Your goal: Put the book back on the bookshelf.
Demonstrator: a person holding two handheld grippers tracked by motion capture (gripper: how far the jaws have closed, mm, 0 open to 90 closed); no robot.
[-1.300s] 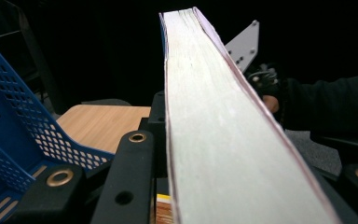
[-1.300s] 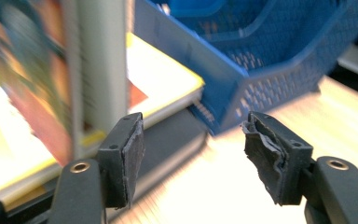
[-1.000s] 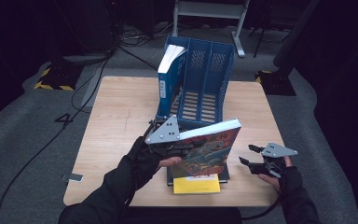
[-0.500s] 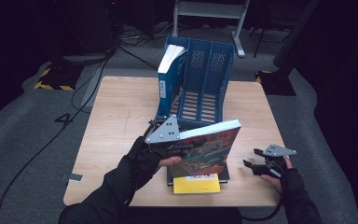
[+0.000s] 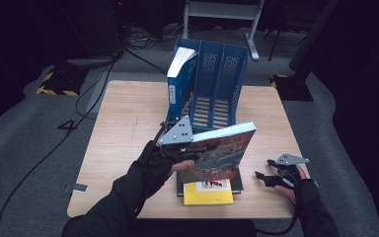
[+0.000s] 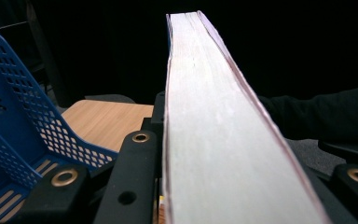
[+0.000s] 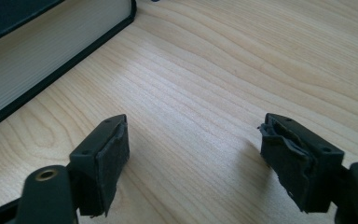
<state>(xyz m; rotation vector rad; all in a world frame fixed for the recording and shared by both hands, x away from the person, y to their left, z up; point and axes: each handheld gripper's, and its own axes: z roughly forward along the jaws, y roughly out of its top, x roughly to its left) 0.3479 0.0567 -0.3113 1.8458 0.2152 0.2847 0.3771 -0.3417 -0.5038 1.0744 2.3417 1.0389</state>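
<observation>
The left claw (image 5: 190, 148) grips a thick paperback book with a colourful illustrated cover (image 5: 222, 150), holding it tilted on edge just in front of the blue perforated plastic file rack (image 5: 217, 84), above a yellow-covered book (image 5: 208, 192) lying on the pale wooden surface (image 5: 123, 123). To the right of that held book, the right claw (image 5: 266, 178) hangs low over bare wood, its jaws having just been opening, wide apart with nothing between them.

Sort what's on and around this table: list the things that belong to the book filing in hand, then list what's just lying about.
In the job:
- colourful book, held on edge in the left gripper
- blue file rack
- book in the rack
- dark book and yellow book, flat on the table
- right gripper, open

Lying about:
- floor cables
</observation>
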